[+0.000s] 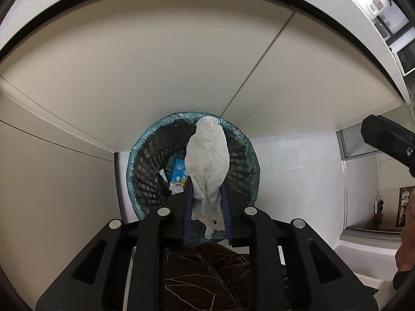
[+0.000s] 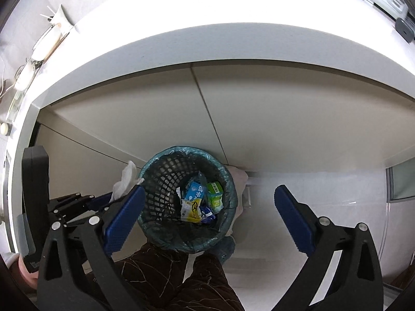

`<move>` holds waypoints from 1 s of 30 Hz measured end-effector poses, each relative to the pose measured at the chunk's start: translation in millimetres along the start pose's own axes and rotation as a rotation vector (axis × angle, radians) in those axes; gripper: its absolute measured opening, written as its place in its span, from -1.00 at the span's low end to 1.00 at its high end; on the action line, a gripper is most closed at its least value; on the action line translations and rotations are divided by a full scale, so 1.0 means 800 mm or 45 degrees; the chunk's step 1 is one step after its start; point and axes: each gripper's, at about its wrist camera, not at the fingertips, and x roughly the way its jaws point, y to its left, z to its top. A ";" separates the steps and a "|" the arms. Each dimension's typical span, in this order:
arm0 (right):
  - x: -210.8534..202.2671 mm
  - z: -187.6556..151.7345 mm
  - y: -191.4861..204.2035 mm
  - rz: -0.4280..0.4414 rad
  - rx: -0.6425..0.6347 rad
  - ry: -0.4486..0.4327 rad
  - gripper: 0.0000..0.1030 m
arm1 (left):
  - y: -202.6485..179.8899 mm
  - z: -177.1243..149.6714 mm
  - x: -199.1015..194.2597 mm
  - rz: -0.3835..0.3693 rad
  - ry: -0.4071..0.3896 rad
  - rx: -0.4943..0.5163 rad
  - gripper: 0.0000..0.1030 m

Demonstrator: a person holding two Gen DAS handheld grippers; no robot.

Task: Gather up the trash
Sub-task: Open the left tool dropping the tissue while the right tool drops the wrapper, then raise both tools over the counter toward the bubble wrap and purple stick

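Crumpled white paper tissue point(image 1: 207, 160): long axis runs straight along the left gripper's fingers, rounded bulky end pointing away from the camera, thin twisted tail trailing back between the blue pads. In the left wrist view it hangs over the mouth of the black mesh wastebasket with a blue-green plastic liner point(image 1: 145, 181). In the right wrist view the tissue point(image 2: 125, 181) shows just left of the basket rim point(image 2: 228, 178), so whether it is over the opening or beside it cannot be settled. Surface creased and soft, no print.

Left gripper point(image 1: 206, 207): jaws narrow, pads lying along both flanks of the tissue's tail. Whether they press it or have let go cannot be told.

Right gripper point(image 2: 210, 202): jaws spread wide, nothing between the pads; it is released, hanging above the basket.

Inside the basket: a light blue printed carton point(image 2: 194, 191), a green carton point(image 2: 215, 194), a yellow and white wrapper point(image 2: 190, 210), a dark blue wrapper point(image 2: 207, 213). Print too small to read. In the left wrist view the tissue covers most of these.

Basket stands on a pale floor point(image 2: 285, 246) against beige cabinet doors point(image 1: 155, 77) under a white countertop point(image 2: 207, 39). Dark brown patterned trousers point(image 2: 168, 280) fill the lower frame, cut off by the edge. A white cloth-like shape point(image 2: 241, 181) behind the basket is hard to identify.
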 end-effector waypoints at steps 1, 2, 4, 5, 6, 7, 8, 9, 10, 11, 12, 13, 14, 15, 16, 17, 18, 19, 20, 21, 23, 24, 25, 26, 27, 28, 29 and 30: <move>0.000 0.000 -0.001 0.000 0.004 0.000 0.85 | 0.001 0.000 0.000 0.002 0.002 0.000 -0.43; -0.001 0.000 -0.002 -0.001 0.004 -0.001 0.85 | 0.001 0.001 -0.002 0.003 0.001 0.000 -0.37; -0.002 -0.001 -0.003 -0.003 0.001 -0.005 0.85 | -0.001 0.000 -0.001 0.001 -0.001 -0.001 -0.28; -0.002 -0.001 -0.003 -0.002 0.002 -0.005 0.85 | -0.001 0.000 -0.001 0.003 0.000 -0.002 -0.21; -0.001 -0.002 -0.003 -0.001 0.003 -0.004 0.85 | -0.001 0.000 0.000 0.002 0.001 -0.003 -0.19; 0.000 -0.002 -0.004 -0.003 0.003 -0.001 0.85 | -0.002 -0.001 0.000 0.002 0.003 -0.002 -0.14; 0.000 -0.003 -0.004 -0.003 0.001 0.000 0.85 | -0.002 -0.002 0.000 0.006 0.005 -0.001 -0.07; 0.001 -0.004 -0.004 -0.004 -0.002 -0.001 0.85 | -0.001 -0.003 -0.001 0.008 0.002 -0.001 -0.04; 0.000 -0.004 -0.004 -0.005 -0.003 -0.002 0.85 | 0.000 -0.002 -0.003 0.009 -0.004 -0.003 0.05; 0.000 -0.004 -0.005 -0.006 -0.002 -0.002 0.85 | 0.002 -0.001 -0.006 0.016 -0.013 -0.005 0.16; -0.001 -0.004 -0.005 -0.007 -0.002 -0.005 0.85 | 0.002 -0.002 -0.010 0.024 -0.024 -0.008 0.21; -0.002 -0.004 -0.005 -0.007 -0.001 -0.008 0.85 | 0.005 -0.002 -0.013 0.028 -0.035 -0.011 0.30; -0.004 -0.004 -0.005 -0.009 0.000 -0.012 0.85 | 0.007 -0.002 -0.019 0.034 -0.053 -0.018 0.42; -0.006 -0.004 -0.005 -0.011 0.000 -0.018 0.85 | 0.009 -0.002 -0.025 0.038 -0.070 -0.023 0.46; -0.010 -0.004 -0.005 -0.013 -0.003 -0.029 0.85 | 0.008 -0.001 -0.030 0.042 -0.087 -0.029 0.52; -0.015 -0.003 -0.004 -0.017 -0.008 -0.036 0.85 | 0.007 0.003 -0.040 0.046 -0.111 -0.036 0.62; -0.019 -0.002 -0.002 -0.025 -0.016 -0.045 0.85 | 0.009 0.004 -0.050 0.053 -0.137 -0.038 0.67; -0.026 -0.001 0.000 -0.030 -0.028 -0.060 0.85 | 0.010 0.007 -0.059 0.070 -0.159 -0.036 0.78; -0.033 0.000 0.001 -0.033 -0.038 -0.073 0.85 | 0.010 0.008 -0.071 0.090 -0.191 -0.035 0.85; -0.039 0.002 0.004 -0.039 -0.046 -0.087 0.85 | 0.011 0.009 -0.081 0.094 -0.213 -0.036 0.87; -0.054 0.006 0.010 -0.048 -0.071 -0.116 0.85 | 0.014 0.012 -0.102 0.104 -0.252 -0.040 0.88; -0.060 0.008 0.012 -0.051 -0.080 -0.127 0.85 | 0.015 0.014 -0.111 0.111 -0.269 -0.042 0.88; -0.068 0.011 0.016 -0.054 -0.089 -0.142 0.85 | 0.017 0.016 -0.115 0.118 -0.280 -0.044 0.88; -0.074 0.014 0.019 -0.055 -0.094 -0.150 0.85 | 0.019 0.019 -0.125 0.126 -0.288 -0.052 0.88; -0.080 0.017 0.022 -0.052 -0.099 -0.161 0.85 | 0.022 0.021 -0.132 0.120 -0.294 -0.062 0.88; -0.088 0.021 0.025 -0.051 -0.104 -0.173 0.85 | 0.024 0.024 -0.140 0.113 -0.299 -0.070 0.88; -0.094 0.024 0.028 -0.058 -0.107 -0.181 0.85 | 0.026 0.027 -0.149 0.117 -0.305 -0.077 0.88; -0.099 0.028 0.030 -0.055 -0.109 -0.189 0.85 | 0.028 0.030 -0.157 0.123 -0.312 -0.082 0.88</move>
